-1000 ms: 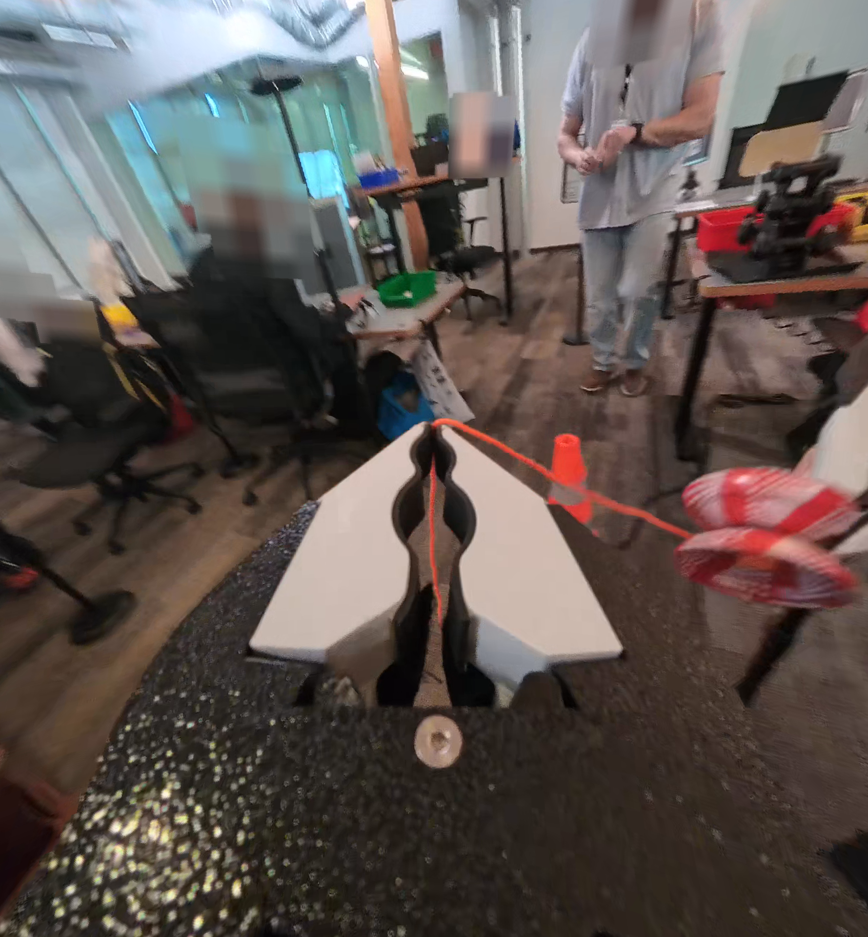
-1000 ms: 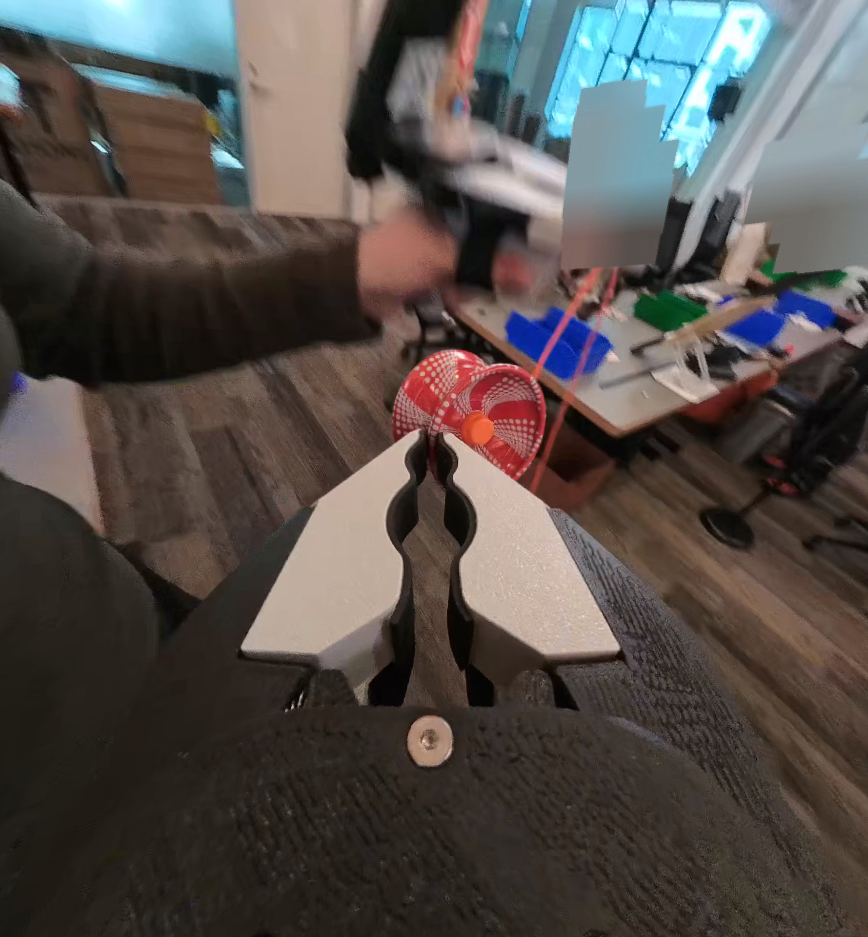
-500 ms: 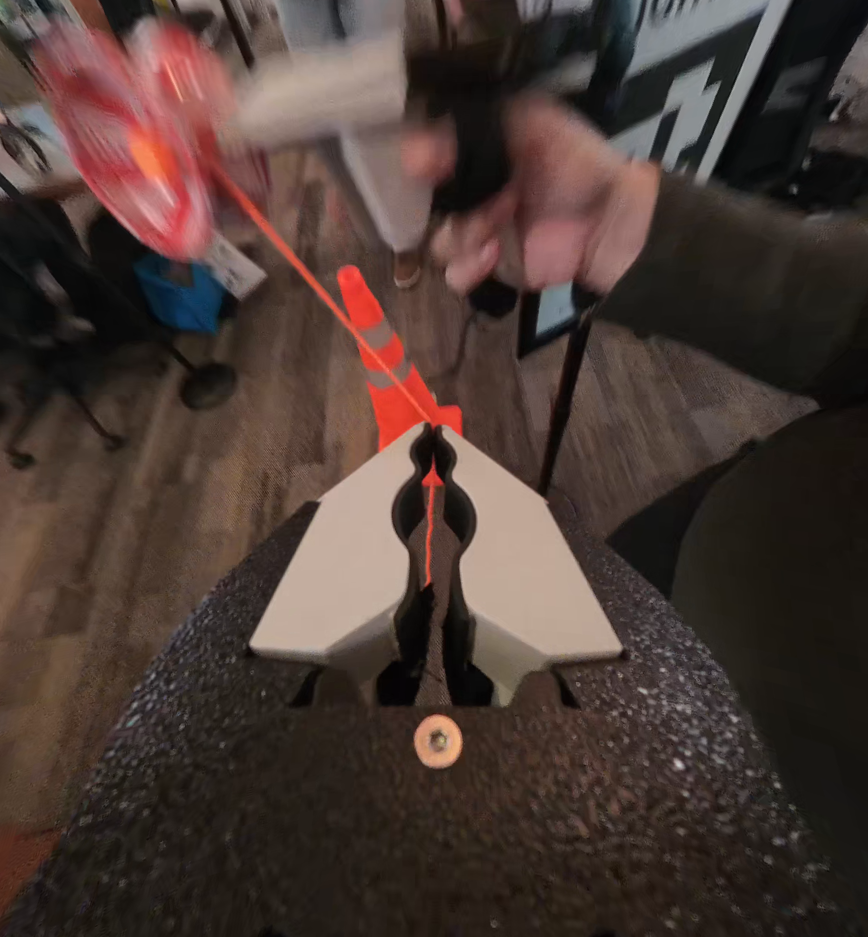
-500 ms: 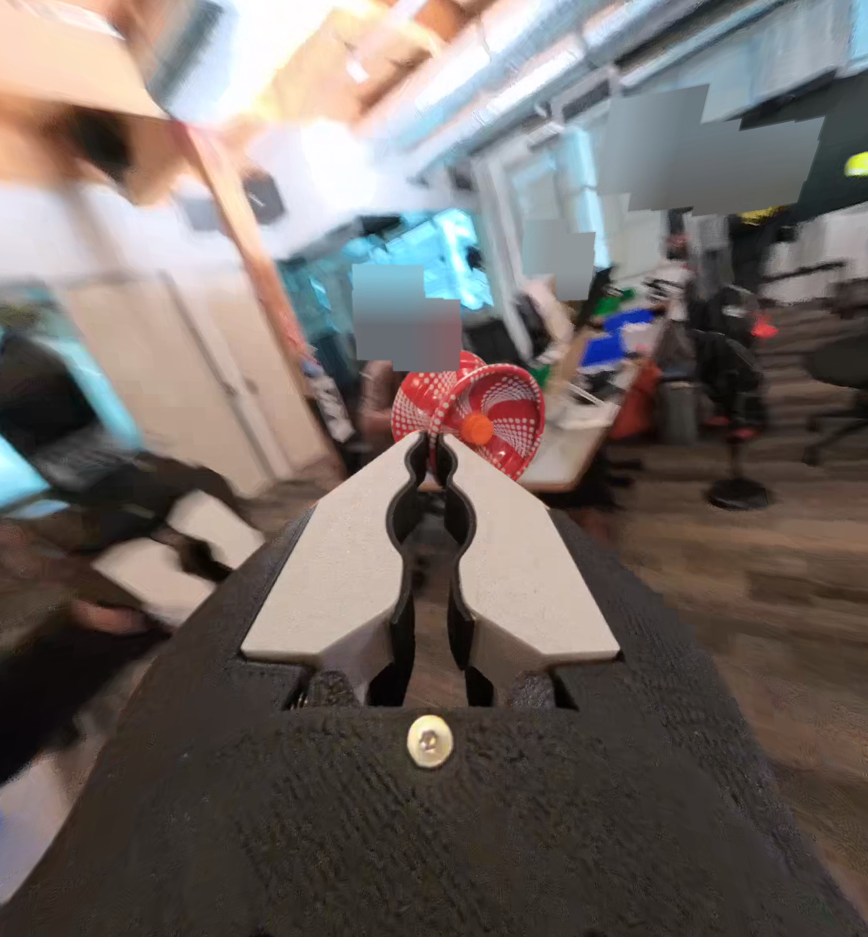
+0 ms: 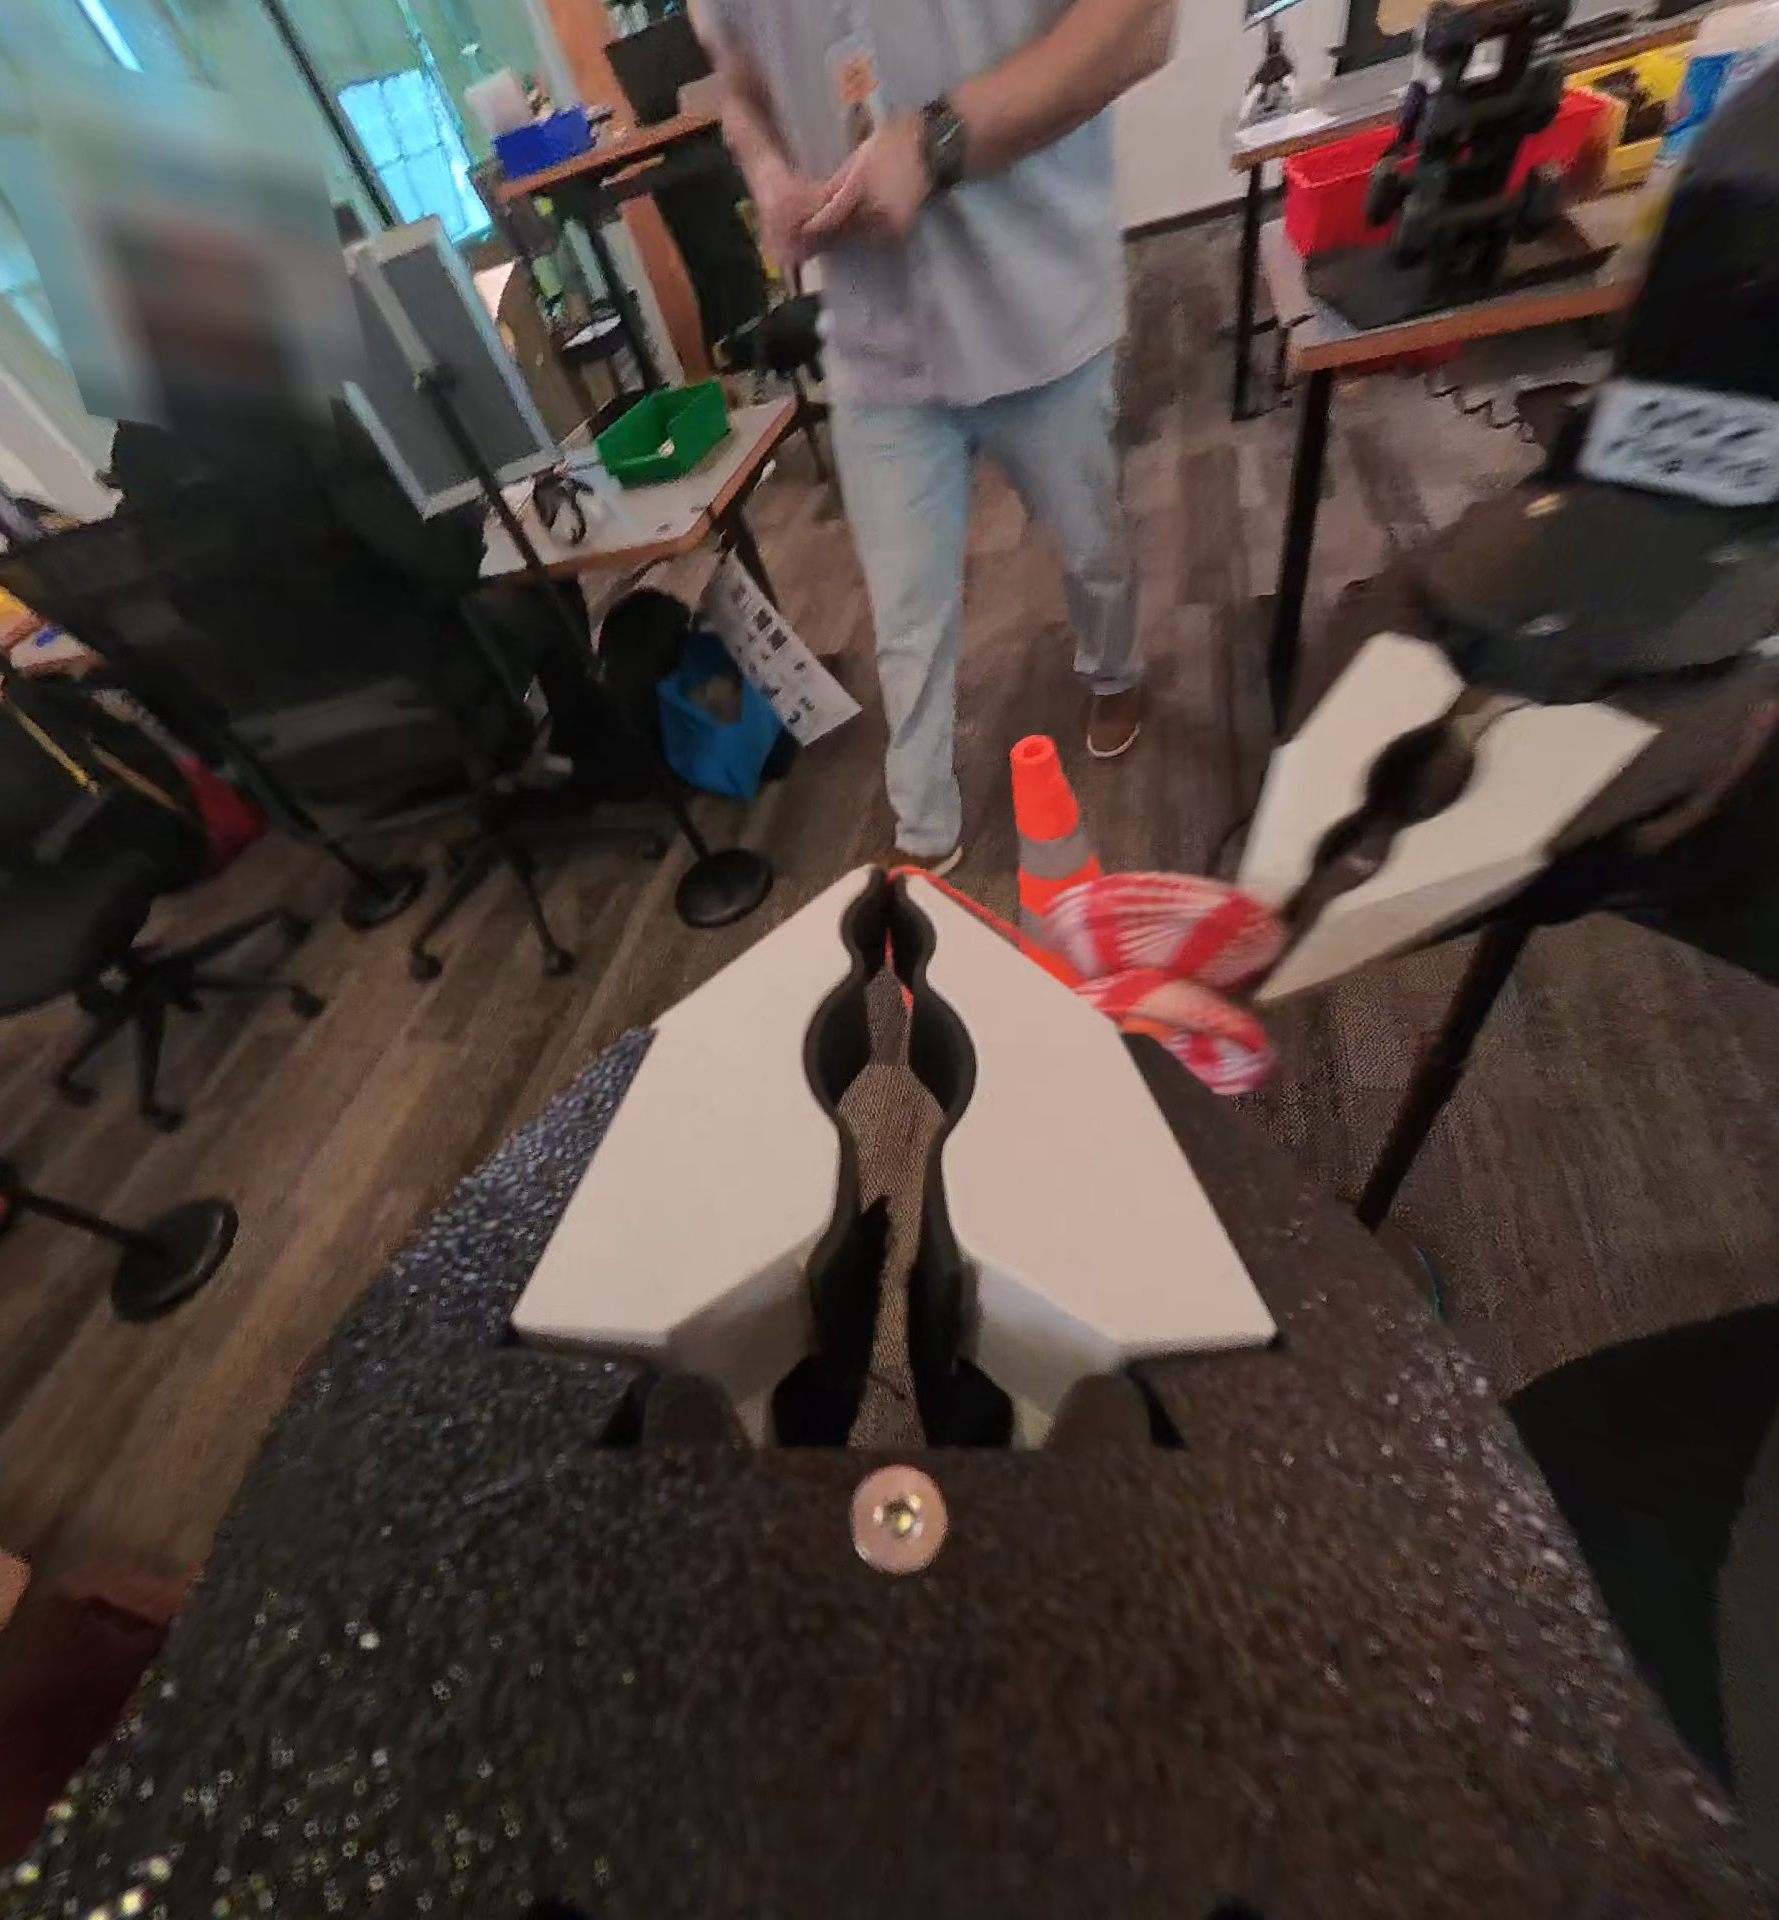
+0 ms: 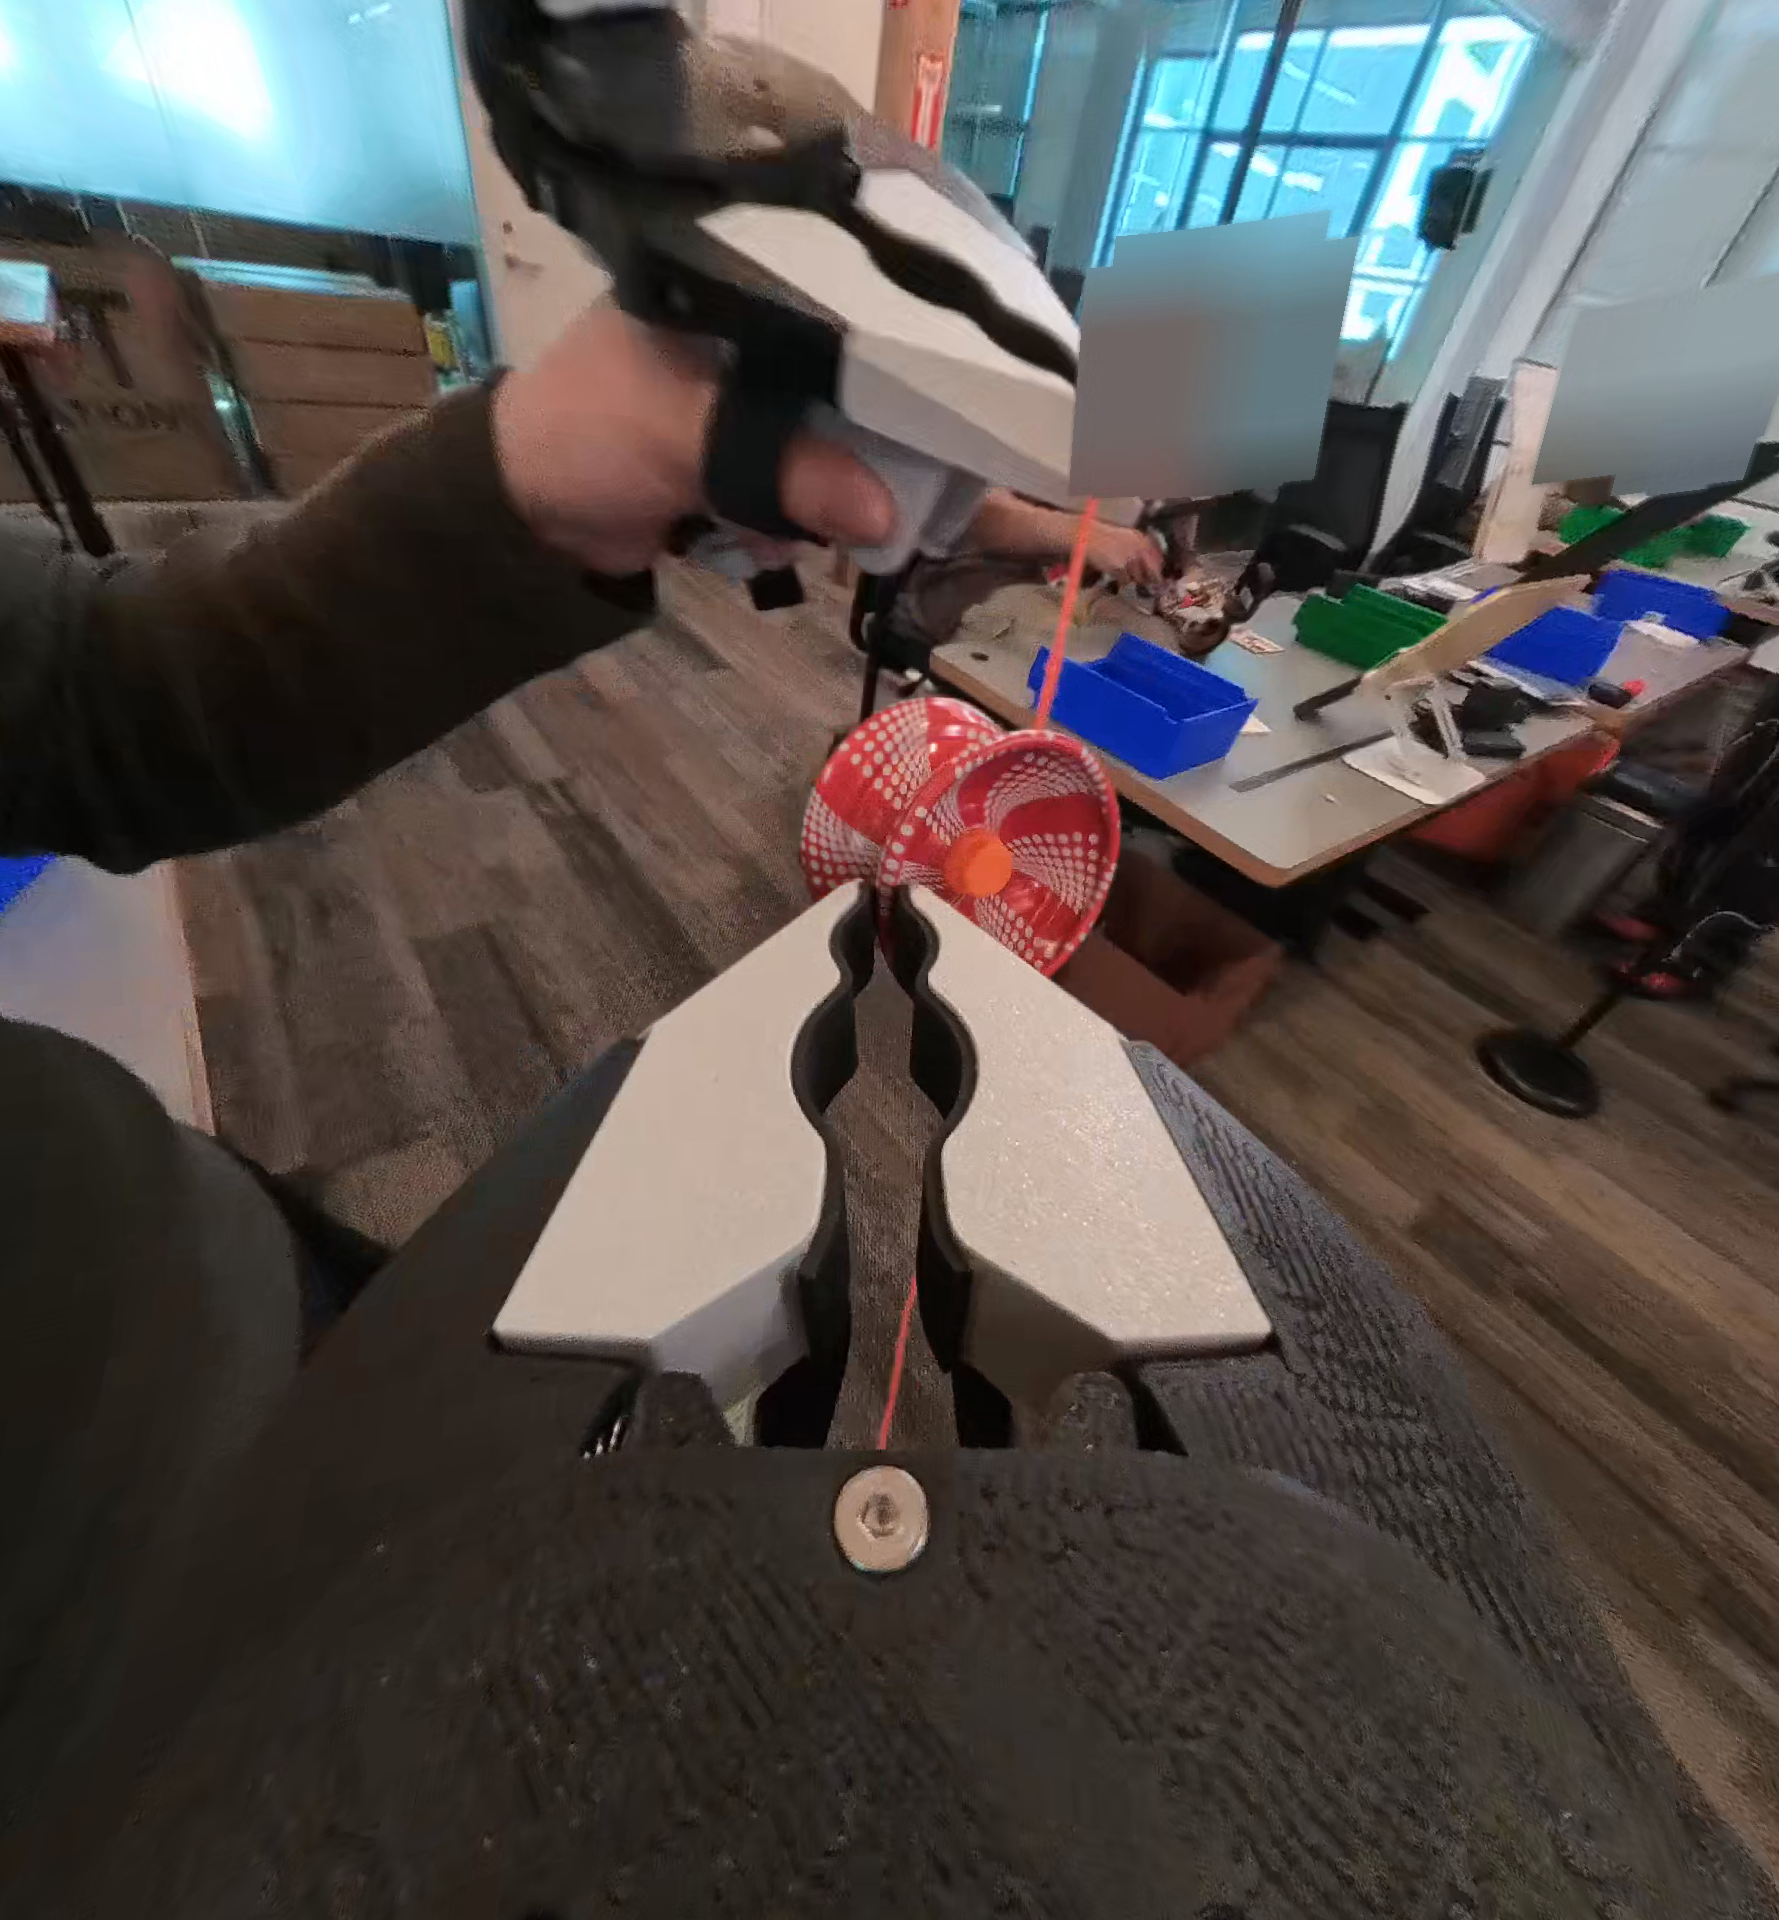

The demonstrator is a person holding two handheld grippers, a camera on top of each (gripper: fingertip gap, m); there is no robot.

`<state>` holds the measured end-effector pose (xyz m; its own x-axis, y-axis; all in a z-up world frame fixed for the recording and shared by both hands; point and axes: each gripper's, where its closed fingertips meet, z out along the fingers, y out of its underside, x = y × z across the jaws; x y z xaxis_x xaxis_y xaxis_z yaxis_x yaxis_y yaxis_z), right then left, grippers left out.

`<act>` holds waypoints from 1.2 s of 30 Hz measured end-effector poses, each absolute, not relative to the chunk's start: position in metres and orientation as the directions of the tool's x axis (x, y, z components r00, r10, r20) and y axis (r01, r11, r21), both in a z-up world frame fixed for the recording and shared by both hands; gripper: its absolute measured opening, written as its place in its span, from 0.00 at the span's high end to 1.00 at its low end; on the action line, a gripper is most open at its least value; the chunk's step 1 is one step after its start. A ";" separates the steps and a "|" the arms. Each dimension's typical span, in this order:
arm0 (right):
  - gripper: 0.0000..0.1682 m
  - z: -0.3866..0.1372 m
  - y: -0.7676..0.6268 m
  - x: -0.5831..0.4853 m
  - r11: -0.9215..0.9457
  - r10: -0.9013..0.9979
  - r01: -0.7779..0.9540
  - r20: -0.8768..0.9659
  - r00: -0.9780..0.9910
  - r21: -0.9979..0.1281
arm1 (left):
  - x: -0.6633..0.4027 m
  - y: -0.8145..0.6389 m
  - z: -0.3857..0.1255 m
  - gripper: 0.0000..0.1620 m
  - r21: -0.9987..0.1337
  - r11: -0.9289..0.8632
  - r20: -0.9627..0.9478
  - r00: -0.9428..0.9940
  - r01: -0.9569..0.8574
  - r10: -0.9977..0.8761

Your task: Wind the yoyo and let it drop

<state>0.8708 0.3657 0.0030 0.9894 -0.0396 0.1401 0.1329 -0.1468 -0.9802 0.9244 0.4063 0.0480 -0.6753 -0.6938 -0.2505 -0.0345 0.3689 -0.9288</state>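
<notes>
A red yoyo with white swirls and dots has an orange hub. My right gripper is shut on its rim. An orange string runs up from the yoyo's groove to my left gripper, which a hand holds above the yoyo. A stretch of string also shows between the right fingers. In the left wrist view my left gripper is shut on the string. The yoyo sits just right of it, held by the right gripper.
A person in a grey shirt and jeans stands ahead beside an orange cone. Office chairs, a stand base and desks with a green bin, a red bin and blue bins ring the floor. The left gripper's tips are roughly 9 centimeters from the right gripper's.
The left gripper has swung around the yoyo with the string and now sits close above it. The free string between them looks shorter. The right gripper still holds the yoyo.
</notes>
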 end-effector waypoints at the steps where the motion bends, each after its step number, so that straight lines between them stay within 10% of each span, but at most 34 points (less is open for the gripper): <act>1: 1.00 0.006 0.367 0.874 -0.127 -0.058 0.111 0.119 0.991 -0.986 | 0.917 0.397 0.054 1.00 -0.924 0.383 -0.271 -0.686 -0.011 -0.675; 8: 0.99 0.030 0.353 0.925 0.097 -0.347 -0.020 -0.053 0.936 -0.995 | 0.889 0.357 0.013 1.00 -0.867 0.481 -0.211 -0.780 -0.128 -0.588; 23: 1.00 0.059 0.380 0.876 0.218 -0.179 0.036 -0.003 0.984 -0.975 | 0.904 0.364 -0.015 1.00 -0.984 0.013 0.132 -0.782 -0.176 -0.610; 36: 1.00 0.069 0.379 0.862 0.227 -0.095 0.025 0.003 0.995 -0.974 | 0.920 0.366 -0.067 1.00 -0.975 0.061 0.125 -0.751 -0.215 -0.649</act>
